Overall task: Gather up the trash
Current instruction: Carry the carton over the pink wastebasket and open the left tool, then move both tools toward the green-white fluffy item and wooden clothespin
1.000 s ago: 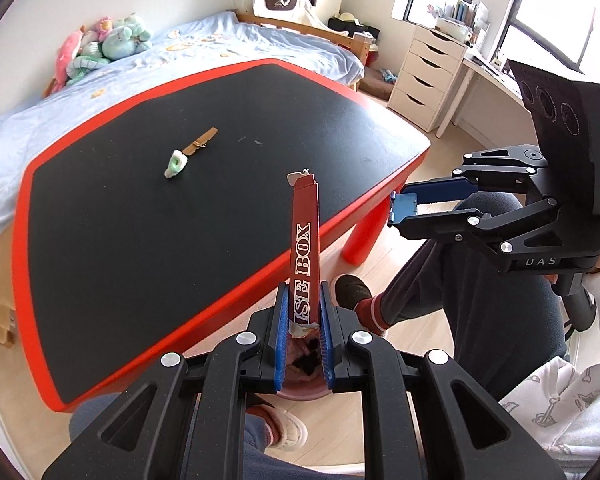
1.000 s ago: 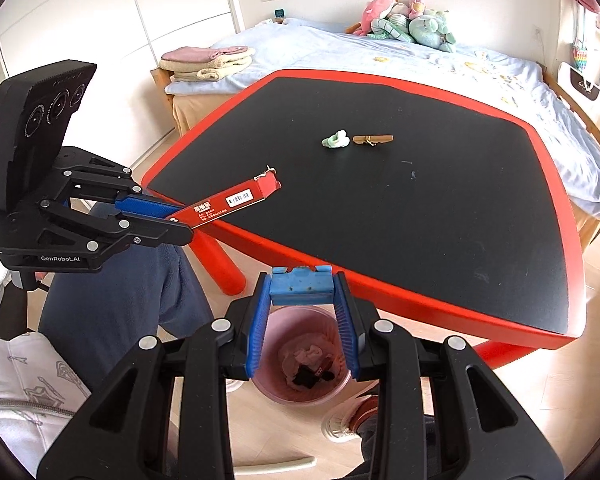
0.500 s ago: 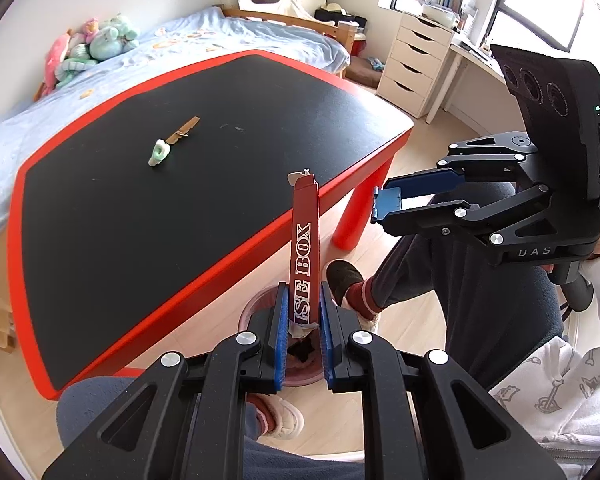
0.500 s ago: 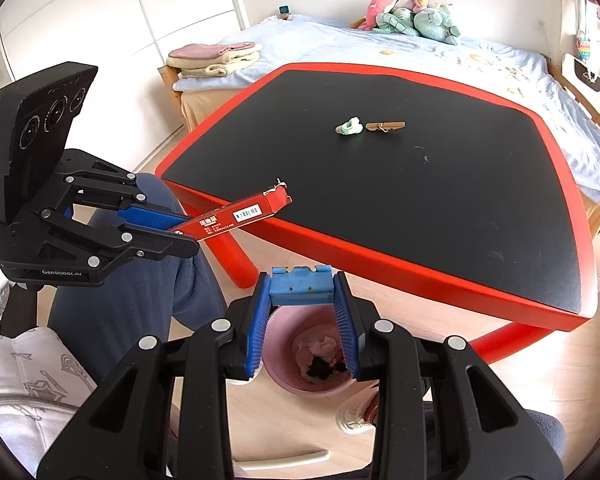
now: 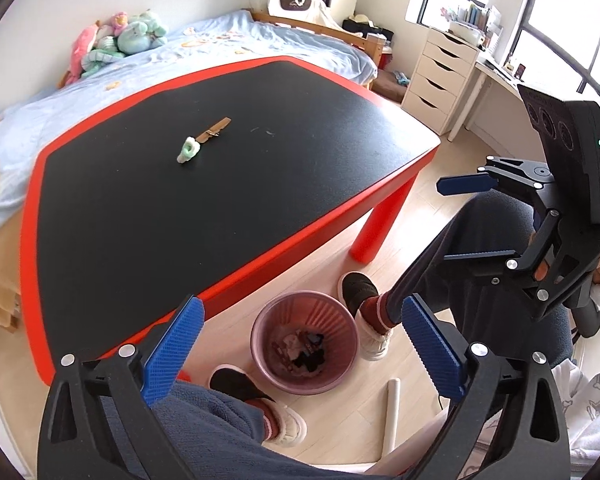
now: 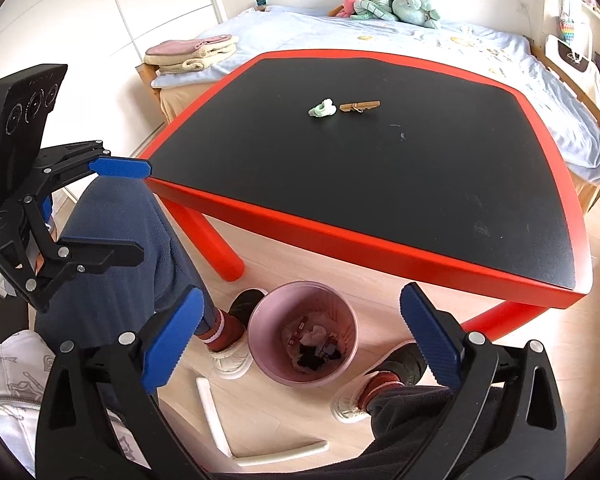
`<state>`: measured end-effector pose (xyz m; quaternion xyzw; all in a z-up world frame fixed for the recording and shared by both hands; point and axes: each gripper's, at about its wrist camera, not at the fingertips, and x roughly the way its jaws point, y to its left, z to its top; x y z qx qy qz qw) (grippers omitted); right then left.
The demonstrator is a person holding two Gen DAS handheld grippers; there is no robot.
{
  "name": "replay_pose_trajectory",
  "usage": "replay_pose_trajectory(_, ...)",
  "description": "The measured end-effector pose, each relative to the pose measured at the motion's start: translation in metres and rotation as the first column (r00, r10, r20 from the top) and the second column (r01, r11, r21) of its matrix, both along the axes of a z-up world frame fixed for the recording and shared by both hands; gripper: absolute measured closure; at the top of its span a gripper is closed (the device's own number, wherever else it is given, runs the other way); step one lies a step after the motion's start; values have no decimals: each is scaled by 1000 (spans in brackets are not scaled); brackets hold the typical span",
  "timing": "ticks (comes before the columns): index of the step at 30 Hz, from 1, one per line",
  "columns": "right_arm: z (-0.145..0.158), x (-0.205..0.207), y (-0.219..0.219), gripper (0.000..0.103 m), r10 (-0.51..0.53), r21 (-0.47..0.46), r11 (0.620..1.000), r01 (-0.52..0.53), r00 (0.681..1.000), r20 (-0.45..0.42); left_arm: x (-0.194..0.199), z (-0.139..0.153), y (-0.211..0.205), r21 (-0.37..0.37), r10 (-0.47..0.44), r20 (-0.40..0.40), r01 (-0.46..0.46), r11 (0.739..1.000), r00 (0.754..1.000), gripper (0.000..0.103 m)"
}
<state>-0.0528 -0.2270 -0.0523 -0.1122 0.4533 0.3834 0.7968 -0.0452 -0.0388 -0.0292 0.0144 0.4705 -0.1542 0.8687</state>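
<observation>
A pink trash bin stands on the floor by the table's near edge, with scraps of trash inside; it also shows in the right wrist view. My left gripper is open and empty above the bin. My right gripper is open and empty, also above the bin. On the black table top lie a pale green scrap and a wooden clothespin, touching end to end; both show in the right wrist view, scrap and clothespin.
The table has a red rim and red legs. The person's knees and slippered feet flank the bin. A white tube lies on the floor. A bed with plush toys stands behind; a drawer unit is at right.
My left gripper opened and the red box it held is gone from its jaws. My right gripper opened as well. Both moved back from the table, over the bin.
</observation>
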Motion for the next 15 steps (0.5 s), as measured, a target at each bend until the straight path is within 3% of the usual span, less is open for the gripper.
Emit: replay_pose_trajectory(15, -2, 4, 0, 4, 10, 15, 1000, -10, 1000, -7, 8, 3, 9, -19, 52, 1, -51, 998, 999, 8)
